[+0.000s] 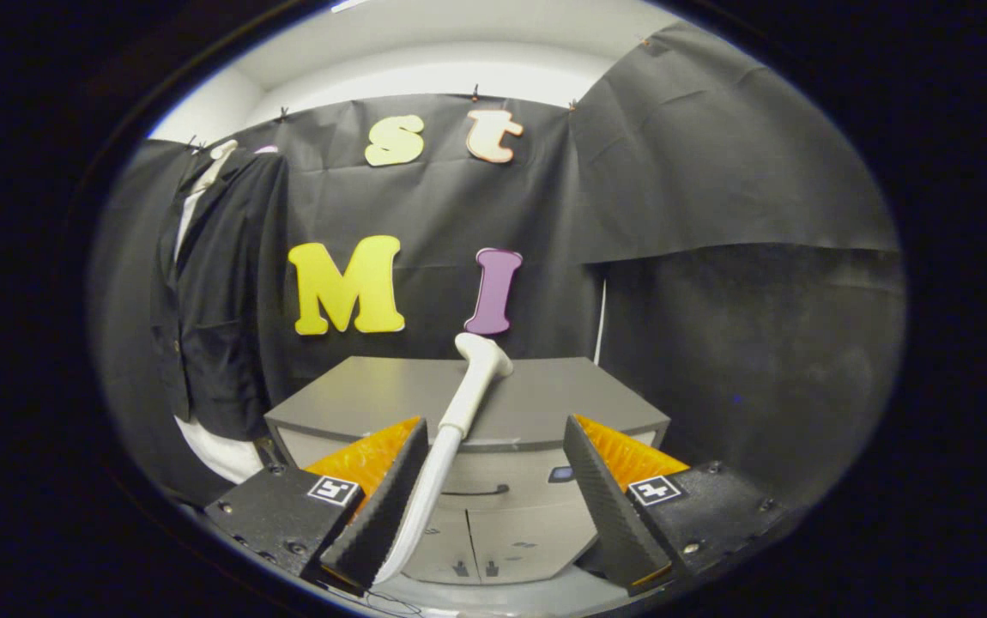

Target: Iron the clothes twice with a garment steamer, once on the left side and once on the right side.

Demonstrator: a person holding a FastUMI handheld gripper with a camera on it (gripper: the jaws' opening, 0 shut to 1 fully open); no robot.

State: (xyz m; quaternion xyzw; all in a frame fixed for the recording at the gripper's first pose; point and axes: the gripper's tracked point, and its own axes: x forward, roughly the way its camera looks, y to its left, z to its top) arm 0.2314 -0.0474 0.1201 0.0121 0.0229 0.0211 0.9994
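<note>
I see the white steamer wand (459, 421) leaning against the front edge of the grey cabinet (536, 403), head up above the top, handle running down past the drawers. My tongs (493, 506) are spread wide; the handle lies along the left finger's inner face, the right finger well apart. A dark jacket (219, 318) hangs left of the cabinet.

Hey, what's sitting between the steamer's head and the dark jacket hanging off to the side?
In the gripper view, nothing but bare grey cabinet top and black wall cloth lies between the steamer head and the jacket. The open gripper has the steamer's handle beside one finger.
</note>
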